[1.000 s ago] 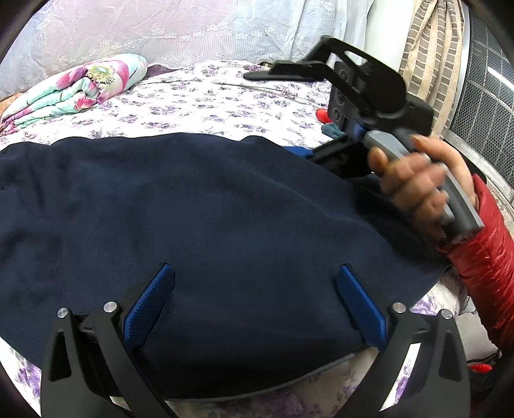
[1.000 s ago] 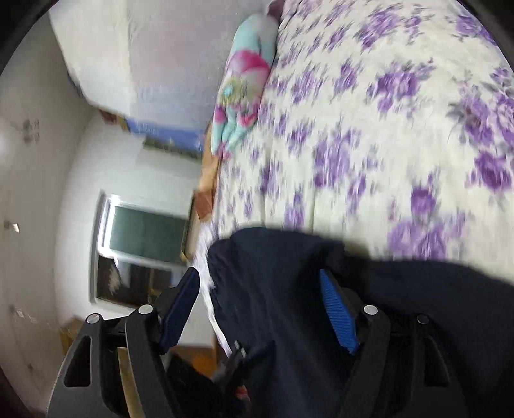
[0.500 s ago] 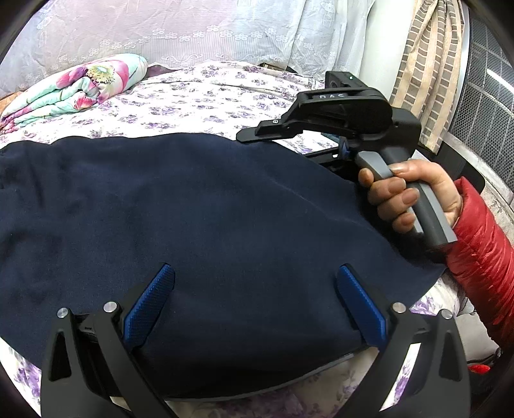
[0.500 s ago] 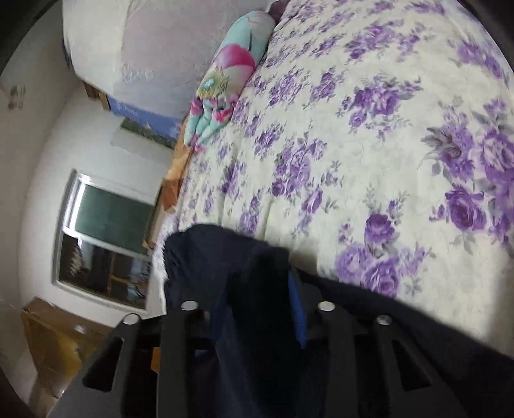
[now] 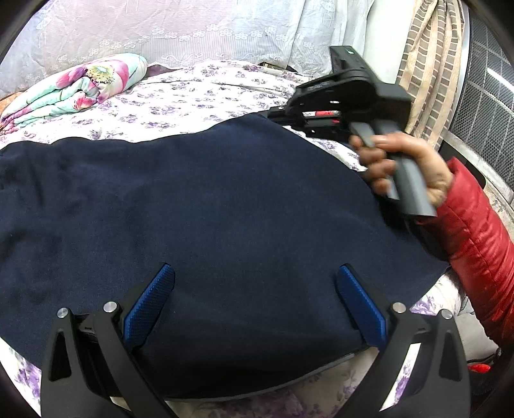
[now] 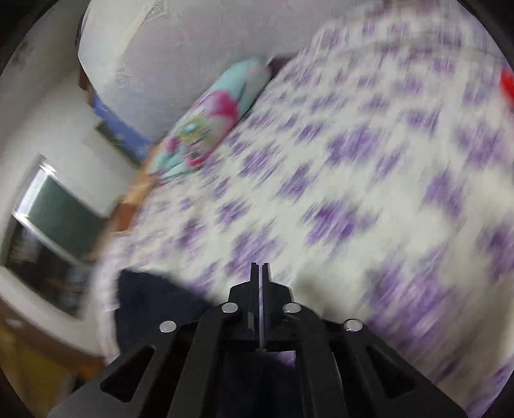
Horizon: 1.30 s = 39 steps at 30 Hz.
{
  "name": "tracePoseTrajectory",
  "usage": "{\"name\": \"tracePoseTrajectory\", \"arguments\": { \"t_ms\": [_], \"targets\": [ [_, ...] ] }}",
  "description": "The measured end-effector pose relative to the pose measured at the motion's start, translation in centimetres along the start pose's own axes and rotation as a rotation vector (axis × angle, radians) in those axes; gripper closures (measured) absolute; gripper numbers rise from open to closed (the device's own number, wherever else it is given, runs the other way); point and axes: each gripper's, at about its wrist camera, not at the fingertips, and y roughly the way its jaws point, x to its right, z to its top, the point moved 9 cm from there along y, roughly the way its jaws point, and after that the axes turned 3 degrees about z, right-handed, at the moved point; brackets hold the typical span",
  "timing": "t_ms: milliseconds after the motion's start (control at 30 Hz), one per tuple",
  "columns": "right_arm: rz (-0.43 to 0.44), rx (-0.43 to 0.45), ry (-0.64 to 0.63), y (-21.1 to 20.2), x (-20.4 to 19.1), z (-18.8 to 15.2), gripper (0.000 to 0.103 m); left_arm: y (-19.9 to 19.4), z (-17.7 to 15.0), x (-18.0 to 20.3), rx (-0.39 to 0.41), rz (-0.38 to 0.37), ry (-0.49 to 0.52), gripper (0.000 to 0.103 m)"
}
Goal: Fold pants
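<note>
Dark navy pants (image 5: 208,205) lie spread across the floral bed sheet, filling the middle of the left wrist view. My left gripper (image 5: 255,289) is open, its blue pads just above the near edge of the pants, holding nothing. My right gripper (image 6: 260,273) is shut, with no cloth showing between the fingers. In the left wrist view it (image 5: 282,114) sits at the pants' far right corner, held by a hand in a red sleeve. In the blurred right wrist view the pants (image 6: 151,299) show only at the lower left.
A rolled floral quilt (image 5: 77,86) lies at the bed's far left. A lace-covered headboard wall (image 5: 192,29) stands behind it. A brick-pattern curtain (image 5: 427,58) and a mesh window guard stand at the right. The bed's near edge (image 5: 257,402) runs below my left gripper.
My right gripper has shut, first over the pants' edge, and has moved to the far right corner. Its view is now blurred by motion. My left gripper has stayed open and still.
</note>
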Motion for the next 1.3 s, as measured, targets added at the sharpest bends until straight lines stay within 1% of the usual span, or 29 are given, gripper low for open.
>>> {"name": "tracePoseTrajectory", "arguments": {
  "t_ms": [67, 100, 167, 233, 267, 300, 333, 367, 433, 500, 533, 633, 667, 700, 733, 800, 833, 900, 967, 1000, 1033, 1067, 1100, 1133, 1167, 1200, 1300],
  "targets": [
    [0.055, -0.006, 0.024, -0.4, -0.8, -0.3, 0.085, 0.0, 0.0, 0.0, 0.0, 0.001, 0.001, 0.005],
    [0.073, -0.005, 0.041, -0.7, -0.8, -0.3, 0.074, 0.0, 0.0, 0.0, 0.002, -0.001, -0.001, 0.005],
    [0.11, -0.013, 0.066, -0.4, -0.9, -0.3, 0.072, -0.1, 0.0, 0.0, 0.003, -0.004, -0.004, 0.005],
    [0.102, -0.041, 0.061, 0.9, -1.1, -1.0, 0.072, -0.1, 0.0, 0.0, 0.003, -0.003, -0.002, 0.005],
    [0.085, -0.076, 0.041, 1.6, -1.7, -2.3, 0.073, -0.1, -0.1, 0.1, 0.003, -0.002, -0.002, 0.005],
    [0.075, -0.099, 0.006, 2.2, -2.8, -3.3, 0.073, -0.1, -0.1, 0.1, 0.003, -0.002, -0.002, 0.005],
    [0.042, -0.119, -0.073, 2.3, -4.2, -4.8, 0.072, -0.1, -0.1, 0.1, 0.004, -0.003, -0.003, 0.005],
    [-0.035, -0.118, -0.21, 2.3, -5.6, -6.4, 0.069, -0.1, -0.1, 0.1, 0.004, -0.004, -0.003, 0.005],
    [-0.106, -0.107, -0.376, 2.0, -7.4, -8.5, 0.053, -0.1, -0.1, 0.2, 0.005, -0.004, -0.004, 0.005],
    [-0.15, -0.096, -0.446, 1.7, -8.3, -10.0, 0.046, -0.1, -0.1, 0.2, 0.007, -0.007, -0.005, 0.005],
    [-0.149, -0.097, -0.447, 1.4, -8.5, -10.4, 0.043, -0.1, -0.1, 0.2, 0.007, -0.008, -0.006, 0.005],
    [-0.123, -0.095, -0.408, 0.8, -8.4, -10.9, 0.042, -0.2, -0.1, 0.1, 0.008, -0.011, -0.007, 0.005],
    [-0.098, -0.103, -0.379, 1.0, -8.2, -11.0, 0.042, -0.2, -0.1, 0.2, 0.009, -0.013, -0.007, 0.005],
    [-0.042, -0.111, -0.31, 0.7, -7.9, -11.1, 0.039, -0.2, -0.1, 0.1, 0.01, -0.013, -0.008, 0.005],
    [0.006, -0.114, -0.253, 0.5, -7.8, -11.1, 0.034, -0.2, -0.1, 0.2, 0.01, -0.013, -0.009, 0.005],
    [0.114, -0.121, -0.114, 0.7, -7.1, -10.1, 0.031, -0.2, 0.0, 0.2, 0.01, -0.012, -0.009, 0.005],
    [0.159, -0.125, -0.058, 1.1, -6.9, -9.4, 0.031, -0.2, 0.0, 0.2, 0.01, -0.011, -0.009, 0.005],
    [0.244, -0.137, 0.042, 2.3, -6.3, -7.7, 0.031, -0.2, 0.0, 0.2, 0.01, -0.009, -0.01, 0.005],
    [0.303, -0.14, 0.113, 3.4, -5.8, -6.4, 0.031, -0.2, 0.0, 0.2, 0.009, -0.009, -0.009, 0.005],
    [0.337, -0.12, 0.17, 3.7, -5.2, -5.6, 0.035, -0.2, 0.0, 0.2, 0.008, -0.008, -0.008, 0.005],
    [0.361, -0.1, 0.213, 3.6, -4.7, -5.0, 0.048, -0.2, 0.0, 0.2, 0.008, -0.008, -0.008, 0.005],
    [0.393, -0.074, 0.264, 3.3, -4.0, -4.4, 0.056, -0.2, 0.0, 0.2, 0.008, -0.008, -0.008, 0.005],
    [0.415, -0.047, 0.296, 3.0, -3.4, -4.0, 0.073, -0.2, 0.0, 0.2, 0.008, -0.009, -0.008, 0.005],
    [0.428, -0.022, 0.32, 2.7, -3.0, -3.6, 0.088, -0.2, 0.0, 0.1, 0.009, -0.01, -0.008, 0.005],
    [0.428, -0.005, 0.327, 2.5, -2.7, -3.2, 0.094, -0.3, 0.0, 0.1, 0.009, -0.011, -0.008, 0.005],
    [0.404, 0.007, 0.307, 2.6, -2.6, -2.9, 0.096, -0.3, -0.1, 0.1, 0.009, -0.01, -0.008, 0.005],
    [0.305, 0.028, 0.184, 3.0, -3.5, -2.5, 0.097, -0.3, 0.0, 0.1, 0.009, -0.011, -0.009, 0.005]
  ]
}}
